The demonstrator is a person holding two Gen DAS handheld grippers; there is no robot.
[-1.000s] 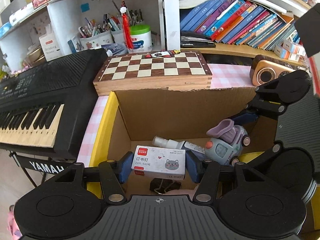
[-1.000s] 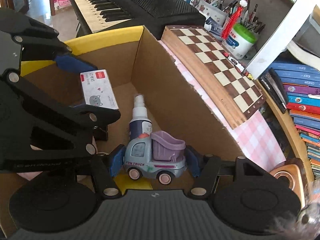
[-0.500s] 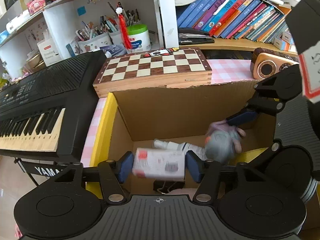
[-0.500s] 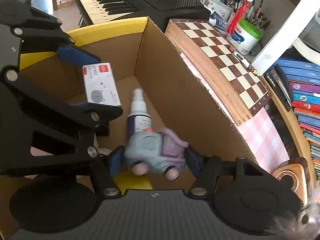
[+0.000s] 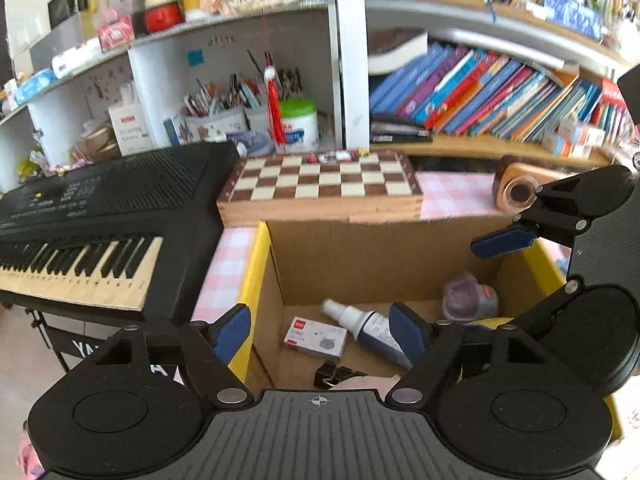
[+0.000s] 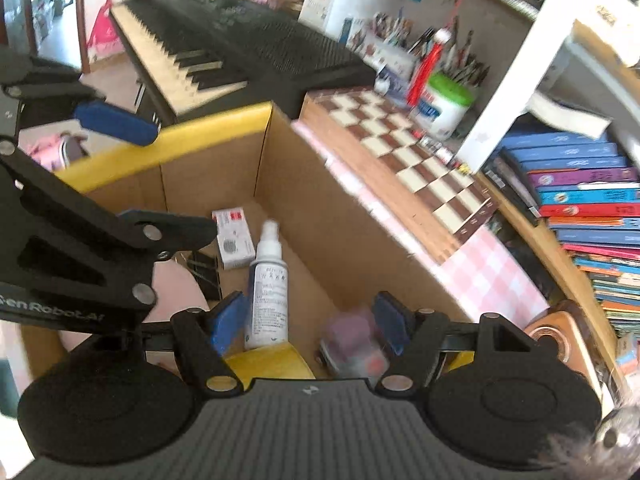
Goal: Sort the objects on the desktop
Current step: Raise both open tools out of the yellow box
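left wrist view: my left gripper [image 5: 318, 330] gapes wide and empty; the staple box [image 5: 315, 338] lies in the cardboard box [image 5: 360, 248], sorted. right wrist view: my right gripper [image 6: 308, 326] is spread, empty, above the toy truck [image 6: 354, 346] beside the spray bottle [image 6: 268, 280].

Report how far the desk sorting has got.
Done: staple box, spray bottle, toy truck and binder clip lie in the cardboard box. In hand: nothing; left gripper and right gripper are open. Left: no other loose item clearly visible.

Likely a home study — bookshelf [image 5: 480, 92], keyboard [image 5: 100, 216].
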